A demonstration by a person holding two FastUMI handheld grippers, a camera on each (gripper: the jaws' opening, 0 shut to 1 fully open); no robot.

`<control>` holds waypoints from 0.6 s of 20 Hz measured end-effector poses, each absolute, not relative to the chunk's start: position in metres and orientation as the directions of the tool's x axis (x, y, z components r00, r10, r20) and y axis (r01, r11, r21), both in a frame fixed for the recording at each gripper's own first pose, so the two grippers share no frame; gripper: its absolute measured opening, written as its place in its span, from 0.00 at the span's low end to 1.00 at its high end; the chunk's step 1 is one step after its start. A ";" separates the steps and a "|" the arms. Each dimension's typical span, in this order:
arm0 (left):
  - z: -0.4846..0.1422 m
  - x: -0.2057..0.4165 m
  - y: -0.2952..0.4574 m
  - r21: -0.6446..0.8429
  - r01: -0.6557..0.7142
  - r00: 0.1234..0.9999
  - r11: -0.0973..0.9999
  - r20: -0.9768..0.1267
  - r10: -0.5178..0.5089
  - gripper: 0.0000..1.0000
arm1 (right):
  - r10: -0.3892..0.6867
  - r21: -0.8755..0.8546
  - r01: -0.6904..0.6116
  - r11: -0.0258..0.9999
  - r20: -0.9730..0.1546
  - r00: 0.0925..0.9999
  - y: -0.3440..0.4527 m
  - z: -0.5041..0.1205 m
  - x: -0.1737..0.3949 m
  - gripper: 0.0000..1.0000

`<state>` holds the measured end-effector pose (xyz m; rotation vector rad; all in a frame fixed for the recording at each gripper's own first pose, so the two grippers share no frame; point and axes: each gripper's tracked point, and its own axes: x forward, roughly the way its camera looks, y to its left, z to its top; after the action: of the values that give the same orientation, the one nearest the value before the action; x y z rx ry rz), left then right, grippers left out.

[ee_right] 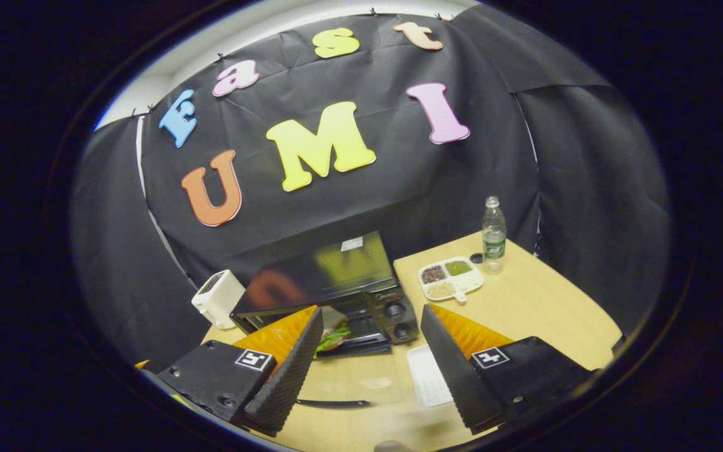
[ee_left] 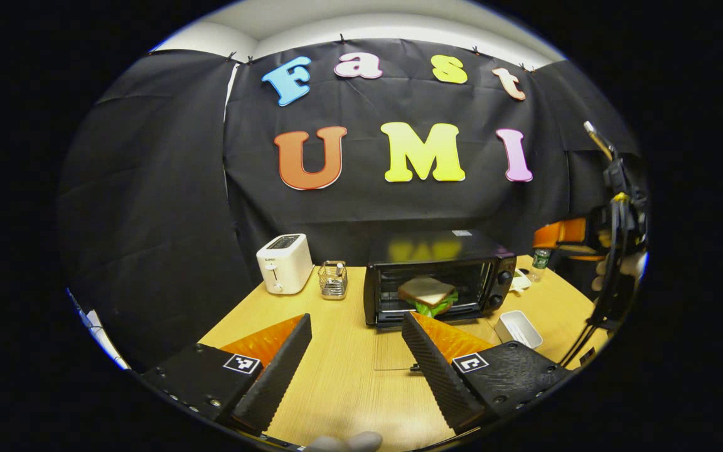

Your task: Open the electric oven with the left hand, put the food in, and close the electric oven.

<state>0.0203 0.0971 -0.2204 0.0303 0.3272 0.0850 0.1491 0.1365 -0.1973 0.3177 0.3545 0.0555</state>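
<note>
The wooden table (ee_left: 342, 351) fills the lower half of the left gripper view and carries everything else. Largest on it is the black electric oven (ee_left: 440, 276), standing at about 1 o'clock from the left tongs, its glass door dropped open flat toward the camera. Inside, on the rack, lies the food, a sandwich (ee_left: 427, 295) of pale bread with green leaf showing under it. At 11 o'clock stands a white toaster (ee_left: 284, 263), with a small wire rack (ee_left: 333, 280) just beside it, between toaster and oven. A white rectangular tray (ee_left: 519, 328) lies at 2 o'clock, near the oven's knob side.

In the right gripper view the oven (ee_right: 336, 282) sits at 12 o'clock; a plastic bottle (ee_right: 494, 235) stands at 1 o'clock, and a divided white dish (ee_right: 451, 278) of dark, green and pale fillings lies near it.

The left tongs (ee_left: 355, 351) are spread wide, gripping nothing, above the table. The right tongs (ee_right: 371, 358) are likewise spread apart and empty.
</note>
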 end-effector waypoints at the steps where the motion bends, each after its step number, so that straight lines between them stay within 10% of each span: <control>1: -0.229 0.022 0.089 0.048 -0.068 0.940 0.997 -0.331 0.080 0.95 | 0.097 0.304 0.007 0.953 -0.324 0.941 0.124 -0.190 0.141 1.00; 4: -0.259 0.023 0.064 0.050 -0.032 0.928 0.998 -0.369 0.048 0.95 | 0.098 0.235 -0.021 0.972 -0.319 0.943 0.093 -0.177 0.116 0.89; 12: -0.327 0.039 0.003 0.011 0.030 0.894 0.999 -0.448 -0.022 0.96 | 0.003 0.118 0.028 0.993 -0.258 0.966 0.008 -0.134 0.058 1.00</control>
<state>0.0387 0.0026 -0.3274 0.0180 0.4647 -0.0267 0.0585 0.0076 -0.1335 0.1212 0.2608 -0.0127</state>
